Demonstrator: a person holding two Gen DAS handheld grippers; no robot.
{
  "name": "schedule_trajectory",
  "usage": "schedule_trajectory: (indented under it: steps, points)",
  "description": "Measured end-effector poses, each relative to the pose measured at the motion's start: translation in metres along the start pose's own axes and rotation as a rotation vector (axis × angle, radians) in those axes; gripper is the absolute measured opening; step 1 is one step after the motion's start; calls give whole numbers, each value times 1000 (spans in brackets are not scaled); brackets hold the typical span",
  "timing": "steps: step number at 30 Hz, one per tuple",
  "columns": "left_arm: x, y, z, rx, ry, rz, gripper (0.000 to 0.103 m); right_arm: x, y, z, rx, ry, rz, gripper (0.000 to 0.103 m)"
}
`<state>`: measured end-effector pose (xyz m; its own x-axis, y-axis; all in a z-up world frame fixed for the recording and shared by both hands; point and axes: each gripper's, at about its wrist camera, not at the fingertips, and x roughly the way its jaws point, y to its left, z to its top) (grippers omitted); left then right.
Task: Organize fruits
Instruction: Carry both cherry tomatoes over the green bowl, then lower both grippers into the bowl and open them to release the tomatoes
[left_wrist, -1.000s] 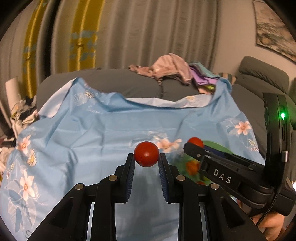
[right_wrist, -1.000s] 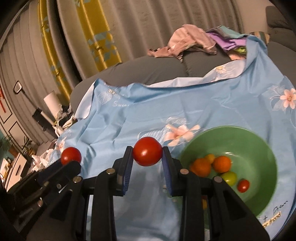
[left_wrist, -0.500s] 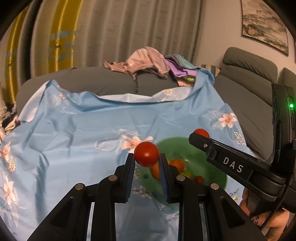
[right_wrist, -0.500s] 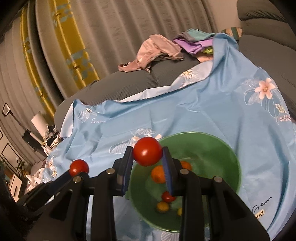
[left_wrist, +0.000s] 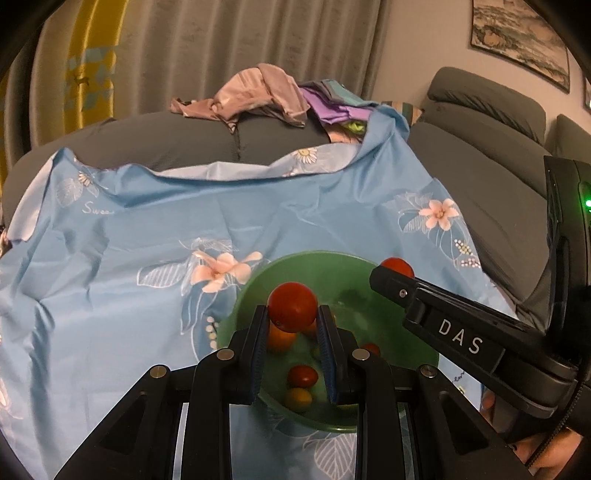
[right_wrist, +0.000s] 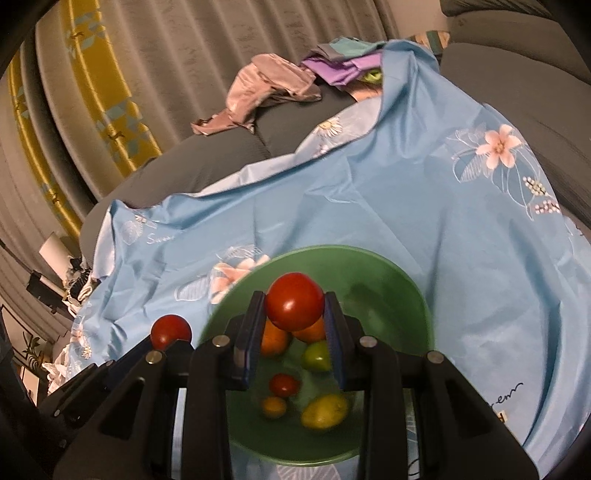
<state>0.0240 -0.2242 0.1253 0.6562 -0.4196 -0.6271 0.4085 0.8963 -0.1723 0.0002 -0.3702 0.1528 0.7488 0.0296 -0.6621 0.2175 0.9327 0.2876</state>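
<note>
Both grippers loaded, both over the bowl.

Left gripper (left_wrist: 292, 325): pads clamped on a red tomato (left_wrist: 292, 305), held at the fingertips. Directly below and just past the tips sits the green bowl (left_wrist: 255, 284). The tomato reads as inside the rim line, toward the bowl's left half.

Right gripper (right_wrist: 294, 314): pads clamped on a second red tomato (right_wrist: 294, 301), slightly bigger. It lines up over the bowl's middle, above the pile: two orange fruits (right_wrist: 274, 339), a green one (right_wrist: 317, 355), a small red one (right_wrist: 283, 384), a small orange one and a yellow lemon-like fruit (right_wrist: 324, 410).

Key relation: target is straight down from each gripper, no sideways offset left to close, as far as I can judge. Height above the fruit can't be read from fisheye views. The right looks better centred; the left is nearer the rim, so it has more risk of a bounce-out.

The grippers sit side by side and close together. Each tomato shows in the other camera.

Bowl rests on a blue floral cloth (left_wrist: 122, 258) spread over a grey sofa (left_wrist: 177, 136). Clothes pile (left_wrist: 258, 94) at the back, curtain behind.
</note>
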Motion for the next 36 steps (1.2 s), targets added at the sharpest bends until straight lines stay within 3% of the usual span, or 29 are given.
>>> schedule_trajectory:
  steps: [12,36]
  points:
    - [32,-4,-9,-39,114,-55,26,19,-17,-2,21,70,-62,32]
    - [54,-7,-20,-44,204,-54,26,48,-24,-11,0,177,-137,32]
